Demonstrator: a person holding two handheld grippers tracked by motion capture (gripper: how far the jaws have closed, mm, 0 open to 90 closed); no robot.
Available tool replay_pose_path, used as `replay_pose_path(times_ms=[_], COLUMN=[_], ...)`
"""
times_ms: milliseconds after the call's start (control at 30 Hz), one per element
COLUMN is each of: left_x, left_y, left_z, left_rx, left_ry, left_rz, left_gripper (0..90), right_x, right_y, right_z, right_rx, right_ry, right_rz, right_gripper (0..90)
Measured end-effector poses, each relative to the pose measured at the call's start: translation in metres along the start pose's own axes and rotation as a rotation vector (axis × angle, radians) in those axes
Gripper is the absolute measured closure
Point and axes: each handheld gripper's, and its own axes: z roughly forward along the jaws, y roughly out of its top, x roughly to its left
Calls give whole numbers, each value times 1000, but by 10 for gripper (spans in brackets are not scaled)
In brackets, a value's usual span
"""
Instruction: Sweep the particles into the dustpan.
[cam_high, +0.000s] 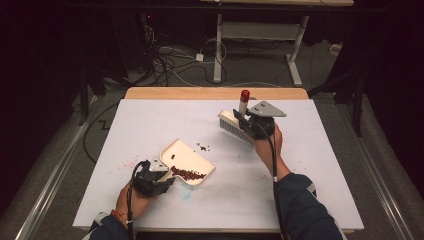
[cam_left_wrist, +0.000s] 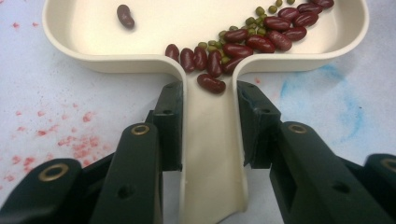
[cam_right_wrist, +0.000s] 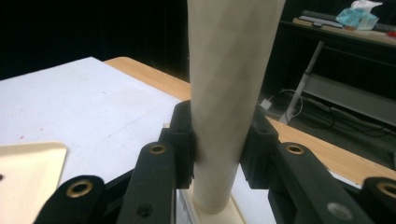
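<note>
The stray beans (cam_high: 202, 147) lie on the tabletop (cam_high: 300, 165) just off the dustpan's (cam_high: 187, 159) open lip, at eight o'clock from your brush (cam_high: 235, 126), which your right tool (cam_high: 252, 125) pinches by its handle while your left tool (cam_high: 156, 176) clamps the dustpan's handle.

No text, label, brand, number or sign can be read.
</note>
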Motion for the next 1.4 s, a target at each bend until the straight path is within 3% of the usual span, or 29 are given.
replay_pose_path(times_ms=[67,200,400,533,667,967,1000,1033,1133,1400], left_x=[1,1,2,2,2,0,1,1,0,-2], left_y=[-1,-1,0,0,-1,1,1,1,1,2], left_z=[-1,-1,0,0,0,1,1,1,1,3], left_rx=[2,4,2,1,-2,1,1,1,-2,-3], left_ry=[0,-1,-3,-2,-3,-2,-4,-7,-6,6], left_rz=[-2,-5,-8,-8,-17,-25,-30,-35,-42,-37], left_gripper=[634,634,634,635,634,635,635,635,635,635], right_x=[-3,1,2,6,14,47,57,57,68,91], right_y=[0,2,5,6,4,2,0,0,-2,-2], right_z=[6,12,18,23,29,33,30,30,25,14], right_rx=[9,22,31,35,35,34,29,29,15,-1], right_ry=[14,20,21,20,54,90,118,118,178,258], right_rz=[25,-1,17,2,10,-26,-24,-24,0,23], right_gripper=[704,704,704,704,704,699,693,693,689,693])
